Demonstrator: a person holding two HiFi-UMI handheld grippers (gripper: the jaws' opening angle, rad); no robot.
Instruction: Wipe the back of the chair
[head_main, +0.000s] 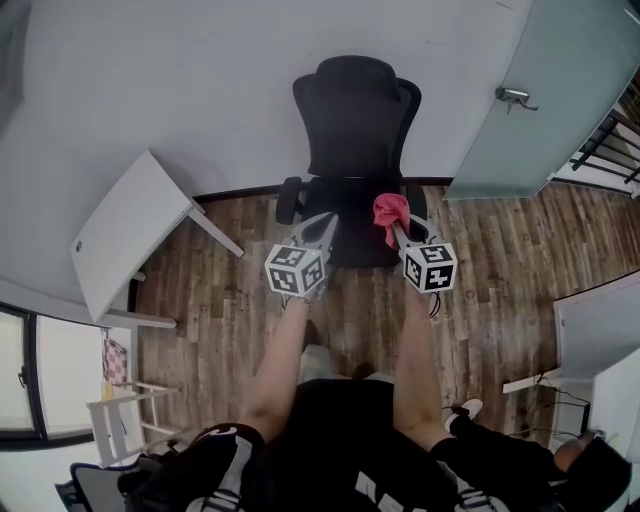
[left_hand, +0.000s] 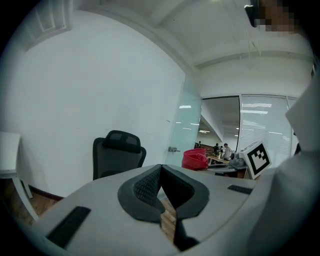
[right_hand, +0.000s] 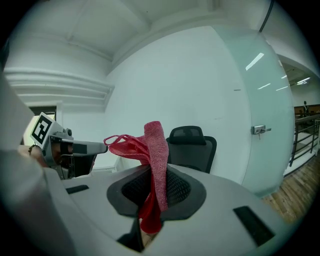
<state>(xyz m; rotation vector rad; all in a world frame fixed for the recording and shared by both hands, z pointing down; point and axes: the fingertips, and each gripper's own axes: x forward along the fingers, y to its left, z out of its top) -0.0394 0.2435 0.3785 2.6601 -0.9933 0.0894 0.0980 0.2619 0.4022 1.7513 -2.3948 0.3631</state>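
The red cloth (right_hand: 156, 150) is clamped in the right gripper (right_hand: 154, 187); the left gripper (left_hand: 161, 184) is closed on nothing; the chair (head_main: 357, 120) stands ahead by the wall (head_main: 200, 80), not yet touched — the cloth is best pressed flat to its back and drawn down in overlapping strokes.

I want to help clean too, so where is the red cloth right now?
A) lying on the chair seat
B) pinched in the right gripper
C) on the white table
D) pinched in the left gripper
B: the red cloth is clamped between the jaws of the right gripper, and the left gripper is shut with nothing in it.
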